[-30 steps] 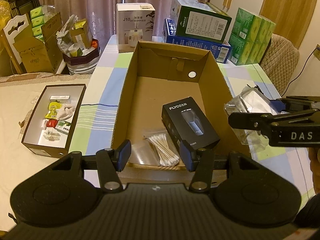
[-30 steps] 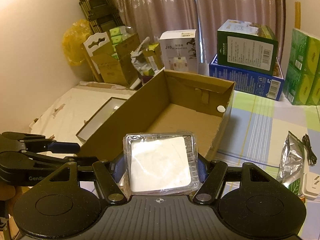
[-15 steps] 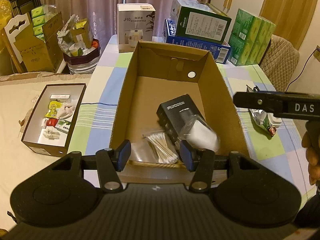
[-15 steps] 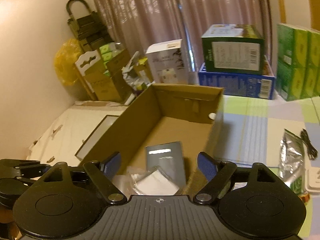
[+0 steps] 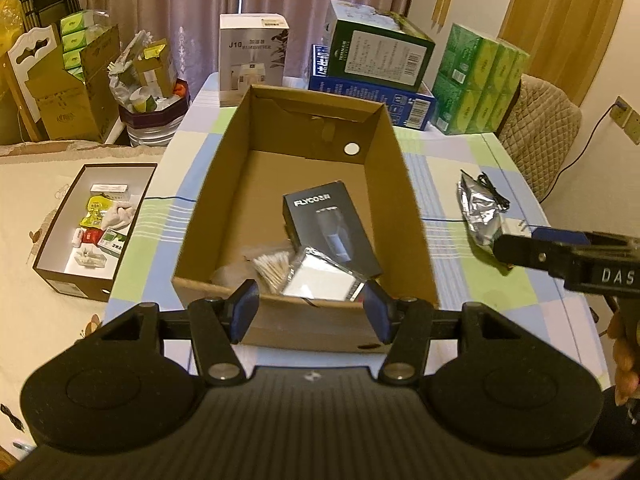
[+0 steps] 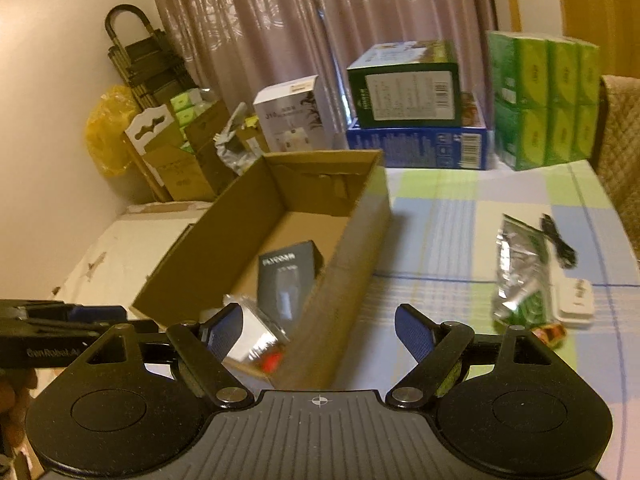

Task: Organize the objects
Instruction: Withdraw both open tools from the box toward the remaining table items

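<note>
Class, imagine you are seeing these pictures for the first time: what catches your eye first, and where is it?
A big open cardboard box fills the middle of the checked table, holding a black carton, cotton swabs and a shiny wrapped packet at its near end. To its right lies a crinkled foil pouch; stacked boxes line the far edge.

Home room, curtains point(image 5: 168, 4), checked tablecloth point(image 5: 472, 168), padded chair point(image 5: 540, 124)

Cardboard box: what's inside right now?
Cardboard box holds a black Flyco box, cotton swabs and a plastic-wrapped white pack. The near wall hides the floor below them.
</note>
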`<state>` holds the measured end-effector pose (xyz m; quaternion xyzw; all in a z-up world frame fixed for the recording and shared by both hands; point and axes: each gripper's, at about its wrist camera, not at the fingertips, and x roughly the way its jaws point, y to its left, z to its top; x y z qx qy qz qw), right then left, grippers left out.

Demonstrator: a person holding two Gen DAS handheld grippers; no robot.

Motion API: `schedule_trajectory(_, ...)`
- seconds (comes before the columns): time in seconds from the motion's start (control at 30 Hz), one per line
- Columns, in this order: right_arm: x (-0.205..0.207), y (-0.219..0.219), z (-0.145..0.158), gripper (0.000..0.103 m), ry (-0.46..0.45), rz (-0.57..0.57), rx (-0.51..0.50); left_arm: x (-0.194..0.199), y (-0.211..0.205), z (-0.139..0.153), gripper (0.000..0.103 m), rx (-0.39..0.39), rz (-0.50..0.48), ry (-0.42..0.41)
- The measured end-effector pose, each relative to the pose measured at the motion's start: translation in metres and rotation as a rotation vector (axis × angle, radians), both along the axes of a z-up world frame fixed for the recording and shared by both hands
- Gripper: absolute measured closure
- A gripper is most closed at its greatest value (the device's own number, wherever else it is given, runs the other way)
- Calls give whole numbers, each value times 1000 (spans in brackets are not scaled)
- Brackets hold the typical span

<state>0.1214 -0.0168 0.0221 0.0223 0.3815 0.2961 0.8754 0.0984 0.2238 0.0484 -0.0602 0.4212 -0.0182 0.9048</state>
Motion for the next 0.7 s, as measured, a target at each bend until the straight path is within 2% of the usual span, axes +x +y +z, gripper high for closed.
schedule_trajectory(0.23,-21,-35,10,23,-15,-40,-8,-19,-22,10,41,-8,-5,-13)
schedule_trajectory(0.3,-26,-46,13,23,-19,-54,-5,-23,-30,13,35,-12,-10,-14)
schedule_trajectory(0.7,-49,-123,19,23,-35,-172,-14,-39,-79,23,17,-23,-50,-52)
